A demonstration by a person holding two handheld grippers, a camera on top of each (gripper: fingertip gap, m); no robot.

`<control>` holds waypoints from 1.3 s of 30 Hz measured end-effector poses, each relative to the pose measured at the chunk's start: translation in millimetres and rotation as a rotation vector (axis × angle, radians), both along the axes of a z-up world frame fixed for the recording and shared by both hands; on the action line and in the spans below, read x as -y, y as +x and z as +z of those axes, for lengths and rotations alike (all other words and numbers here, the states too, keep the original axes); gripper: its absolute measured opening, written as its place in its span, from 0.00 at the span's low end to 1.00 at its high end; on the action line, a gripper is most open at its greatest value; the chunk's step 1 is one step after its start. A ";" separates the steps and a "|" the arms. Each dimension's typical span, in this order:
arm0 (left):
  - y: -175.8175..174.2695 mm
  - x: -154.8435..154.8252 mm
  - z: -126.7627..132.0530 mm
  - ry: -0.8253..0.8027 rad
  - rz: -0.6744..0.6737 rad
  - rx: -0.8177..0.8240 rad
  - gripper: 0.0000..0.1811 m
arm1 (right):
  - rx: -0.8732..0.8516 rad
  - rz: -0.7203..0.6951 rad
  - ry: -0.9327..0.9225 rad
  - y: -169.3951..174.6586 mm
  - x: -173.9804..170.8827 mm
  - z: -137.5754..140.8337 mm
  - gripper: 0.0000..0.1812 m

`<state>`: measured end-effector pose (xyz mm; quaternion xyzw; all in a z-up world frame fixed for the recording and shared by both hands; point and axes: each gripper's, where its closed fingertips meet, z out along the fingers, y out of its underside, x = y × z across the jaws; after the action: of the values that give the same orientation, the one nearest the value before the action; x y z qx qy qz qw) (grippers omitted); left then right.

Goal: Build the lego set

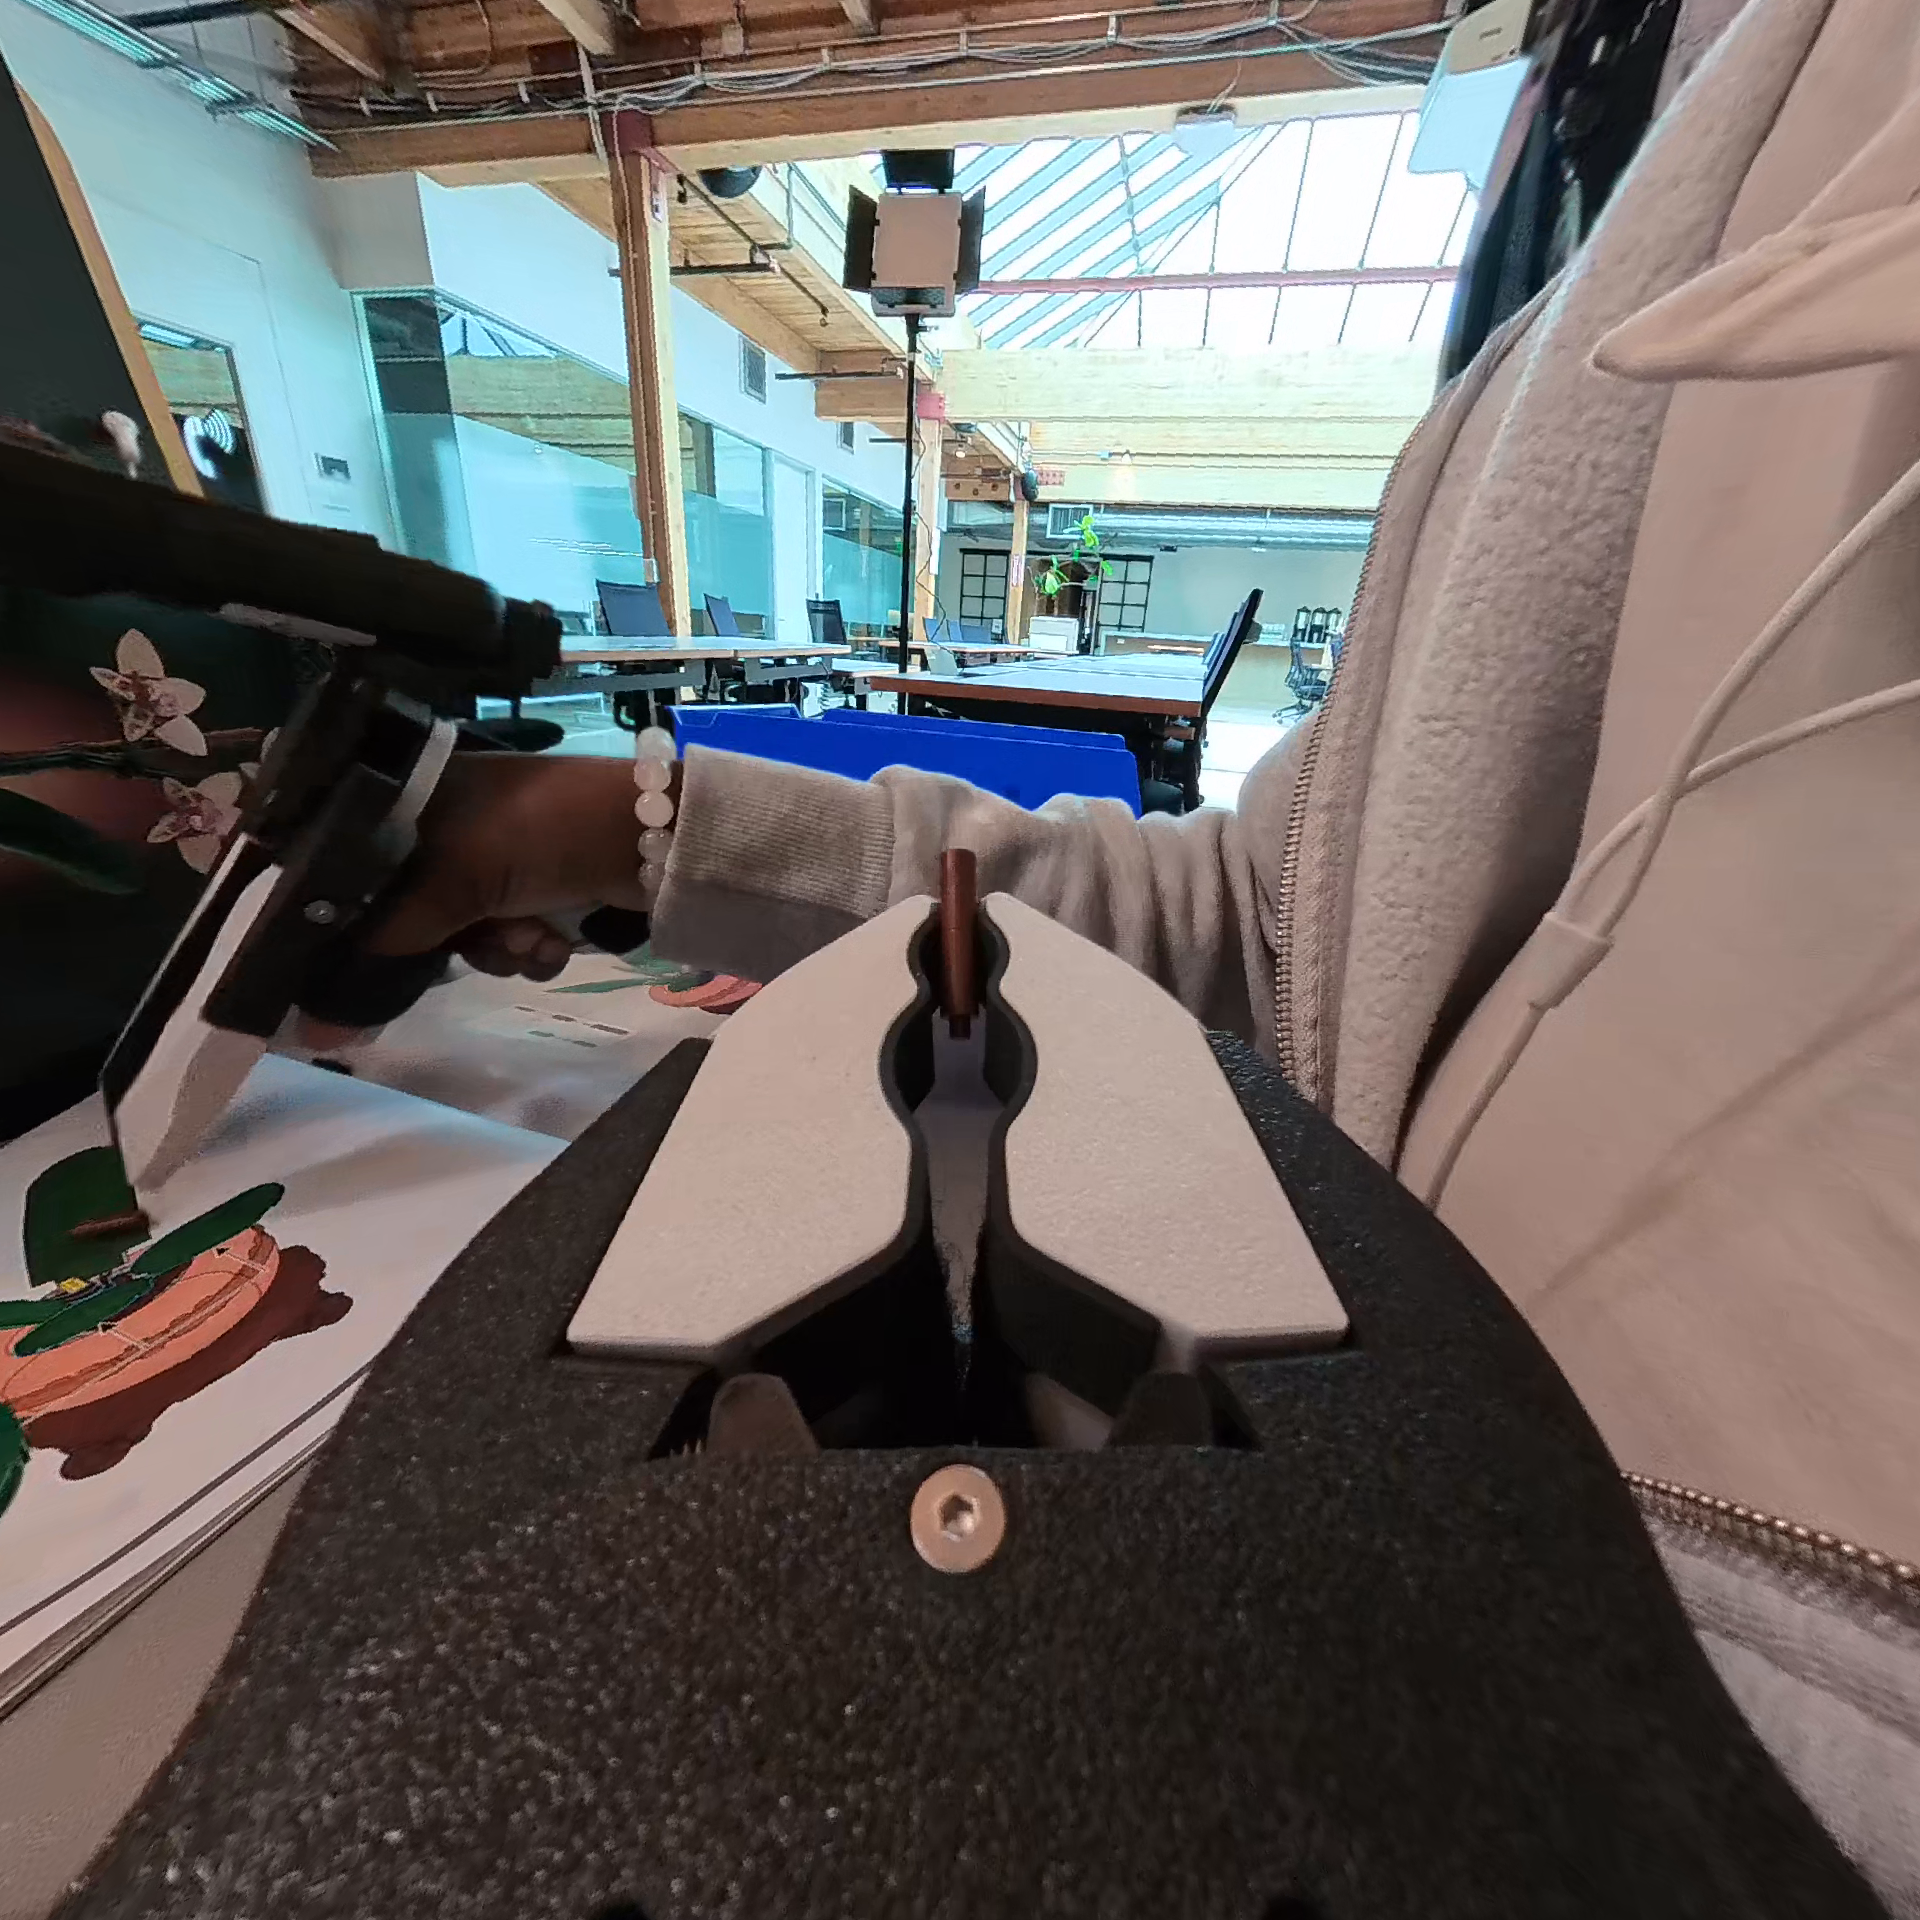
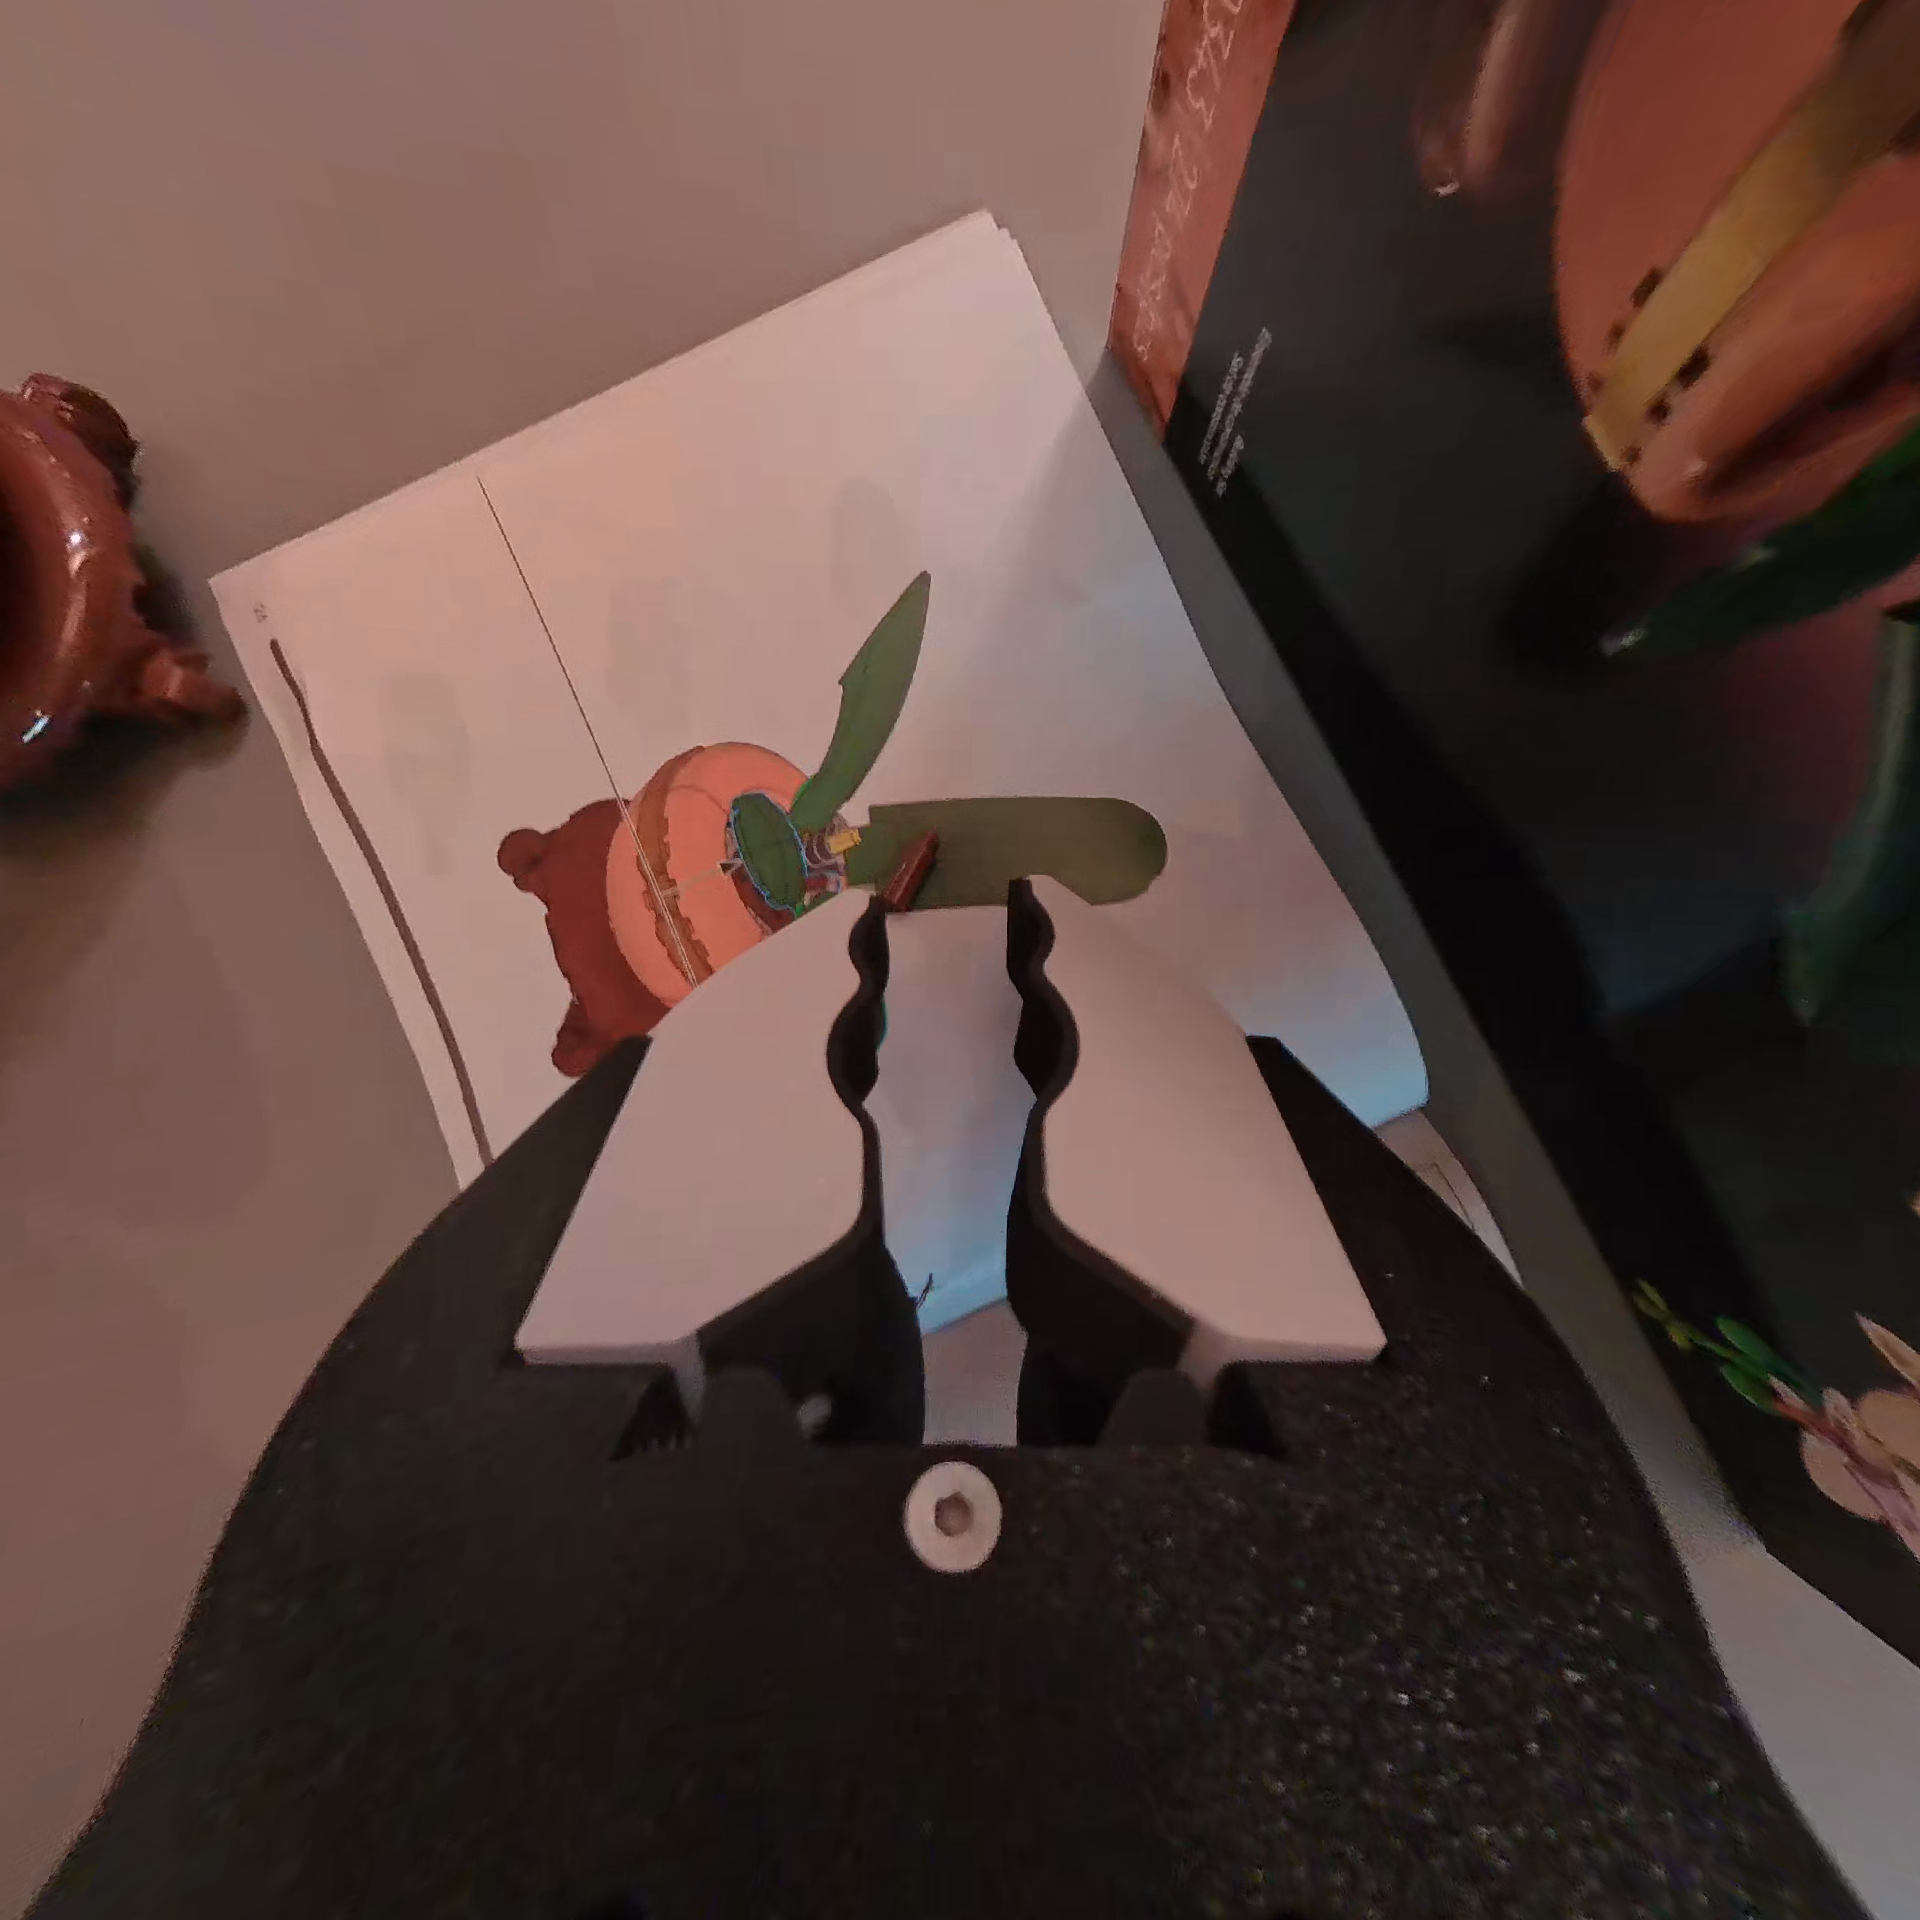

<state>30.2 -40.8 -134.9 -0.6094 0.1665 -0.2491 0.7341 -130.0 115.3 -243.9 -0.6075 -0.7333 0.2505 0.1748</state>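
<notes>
Your left gripper (image 1: 957, 914) has its jaws clamped on a small brown rod piece (image 1: 957, 940), which stands upright between the tips and pokes out above them, raised off the tabletop in front of your beige hoodie (image 1: 1621, 727). Your right gripper (image 2: 948, 896) points down at the open instruction booklet (image 2: 727, 582) with its jaws apart and nothing between them — a second brown rod piece (image 2: 911, 871) lies flat on the page just past the left fingertip, on the printed green leaf. The booklet rests on the grey tabletop (image 2: 260, 260). A glossy brown pot-stand build (image 2: 73, 603) sits at the left edge, well apart from the booklet, and the dark set box (image 2: 1507, 675) stands just beside the booklet's right edge.
</notes>
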 end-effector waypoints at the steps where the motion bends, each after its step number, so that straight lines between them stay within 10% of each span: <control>1: -0.4 -0.2 0.1 0.001 0.001 0.000 0.02 | 0.003 0.005 -0.014 -1.9 3.6 -2.3 0.12; 17: -3.4 -2.0 0.3 -0.003 0.000 0.011 0.02 | 0.011 0.234 0.065 -15.2 33.0 -10.3 0.02; 29: -9.8 0.6 2.8 -0.047 0.020 0.006 0.02 | 0.006 1.137 0.325 152.8 87.1 1.4 0.02; 39: 2.9 -6.6 -0.4 -0.085 -0.020 -0.055 0.02 | 0.161 1.433 0.435 177.0 83.9 -15.1 0.03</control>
<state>33.1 -34.2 -135.3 -0.6448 0.1818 -0.2463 0.7004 47.0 31.4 -259.0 0.0501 -0.9925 0.1071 0.0312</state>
